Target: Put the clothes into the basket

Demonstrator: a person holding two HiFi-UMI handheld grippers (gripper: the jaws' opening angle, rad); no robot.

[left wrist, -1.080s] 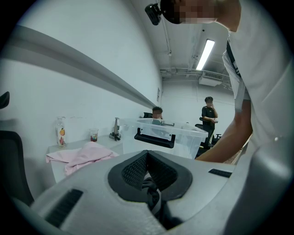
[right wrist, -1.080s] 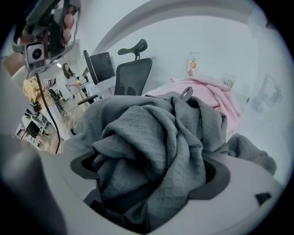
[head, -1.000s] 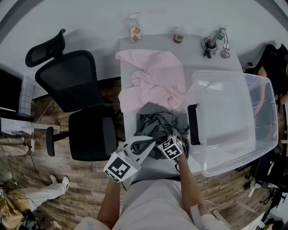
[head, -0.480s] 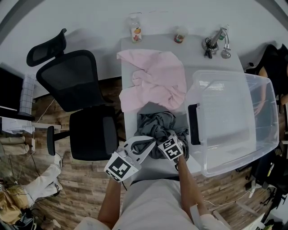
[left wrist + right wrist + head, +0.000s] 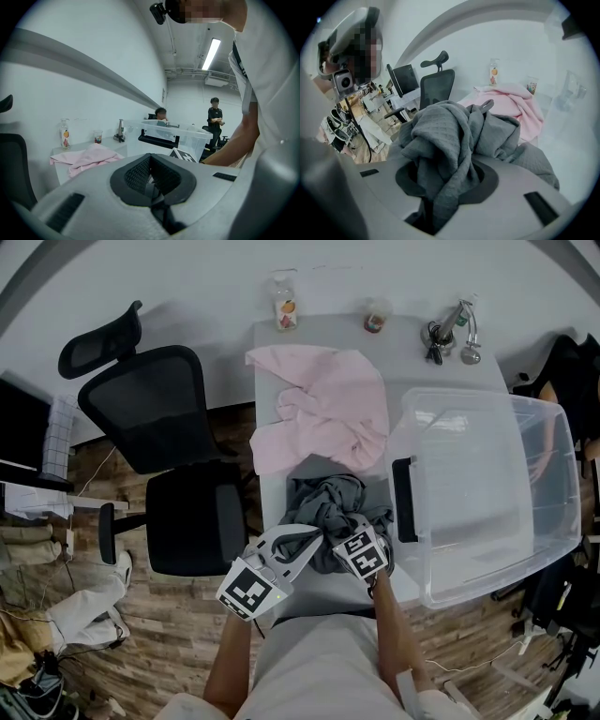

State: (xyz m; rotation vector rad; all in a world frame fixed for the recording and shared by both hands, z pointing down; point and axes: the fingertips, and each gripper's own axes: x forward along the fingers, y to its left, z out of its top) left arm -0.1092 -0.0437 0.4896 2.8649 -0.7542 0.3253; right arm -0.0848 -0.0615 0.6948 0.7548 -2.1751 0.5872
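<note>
A crumpled grey garment (image 5: 330,505) lies at the near end of the table, with a pink garment (image 5: 323,409) spread behind it. The basket is a clear plastic bin (image 5: 487,418) at the table's right. My right gripper (image 5: 354,529) is shut on a bunched fold of the grey garment (image 5: 450,145). Its jaws have just been closing with that cloth between them, and the fingertips are buried in it (image 5: 443,187). My left gripper (image 5: 312,540) hangs at the grey garment's near left edge, shut and empty (image 5: 150,174). The pink garment (image 5: 89,157) and the bin (image 5: 168,136) lie ahead of it.
A black office chair (image 5: 159,446) stands close to the table's left side. At the far edge of the table (image 5: 412,357) are a bottle (image 5: 284,304), a cup (image 5: 375,317) and a bunch of keys (image 5: 450,329). Two people (image 5: 214,117) are behind the bin.
The right gripper has closed on the grey garment and risen a little, pulling a fold up with it. The left gripper has stayed where it was.
</note>
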